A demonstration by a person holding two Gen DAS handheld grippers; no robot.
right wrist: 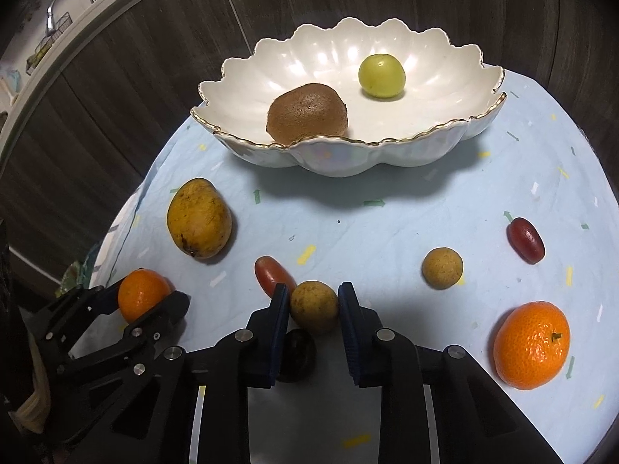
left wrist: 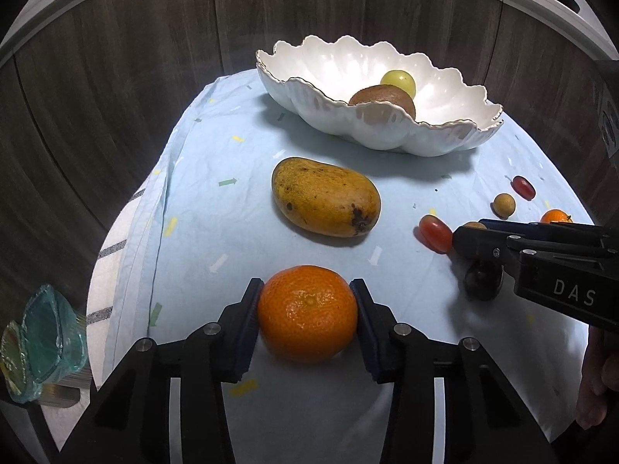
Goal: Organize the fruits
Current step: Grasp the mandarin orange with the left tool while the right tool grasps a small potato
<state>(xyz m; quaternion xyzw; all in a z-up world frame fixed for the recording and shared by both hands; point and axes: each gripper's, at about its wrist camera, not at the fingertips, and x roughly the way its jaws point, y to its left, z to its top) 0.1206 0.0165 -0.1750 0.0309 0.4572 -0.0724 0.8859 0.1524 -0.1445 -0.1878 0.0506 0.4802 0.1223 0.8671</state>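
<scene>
My left gripper [left wrist: 307, 294] is shut on an orange mandarin [left wrist: 307, 313] near the table's front edge; it also shows in the right wrist view [right wrist: 141, 298]. My right gripper [right wrist: 313, 295] is shut on a small tan longan [right wrist: 314, 305]. A dark grape [right wrist: 296, 355] lies under the right gripper. The white scalloped bowl [right wrist: 387, 154] at the back holds a kiwi [right wrist: 307, 114] and a green grape [right wrist: 382, 76]. A yellow mango [left wrist: 325, 202] lies in front of the bowl.
On the light blue cloth [right wrist: 387, 232] lie a red grape [right wrist: 271, 274], a second longan [right wrist: 442, 268], another red grape [right wrist: 525, 239] and a second mandarin [right wrist: 532, 352]. Dark wood cabinets stand behind the table. Teal plastic cups [left wrist: 42, 344] sit off the left edge.
</scene>
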